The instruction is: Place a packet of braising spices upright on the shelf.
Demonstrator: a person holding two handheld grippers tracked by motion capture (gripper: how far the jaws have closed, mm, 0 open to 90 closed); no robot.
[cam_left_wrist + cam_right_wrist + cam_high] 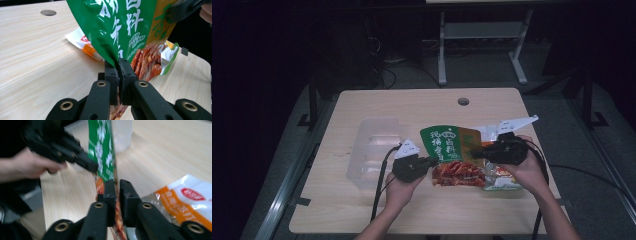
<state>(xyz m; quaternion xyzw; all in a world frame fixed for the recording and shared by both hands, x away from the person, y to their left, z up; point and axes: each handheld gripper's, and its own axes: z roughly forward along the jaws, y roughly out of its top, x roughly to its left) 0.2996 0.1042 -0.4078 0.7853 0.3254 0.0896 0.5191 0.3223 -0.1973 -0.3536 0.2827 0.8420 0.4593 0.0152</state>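
— Dark room all round, and one pale wooden table [362,210] lit in the middle, with a round cable hole [463,101] near its far edge. What is on it?

— A clear plastic bin [372,150] stands at the left. To its right a green snack bag [447,142] with white lettering and a picture of red strips is held up off the table between the two grippers.

— How does the left gripper [428,162] stand?

— Its jaws are pressed together on the bag's edge; the left gripper view shows the green film pinched right between them [119,75], the bag rising above them.

— And the right gripper [476,152]?

— It meets the bag from the opposite side. In the right gripper view its jaws [117,195] stand with a narrow gap and the bag's edge runs between them; the frame is blurred, so I cannot tell whether they grip it firmly.

— Anything else?

— An orange and white packet [190,200] lies flat on the table just beside and partly under the green bag, below the right hand [524,170].
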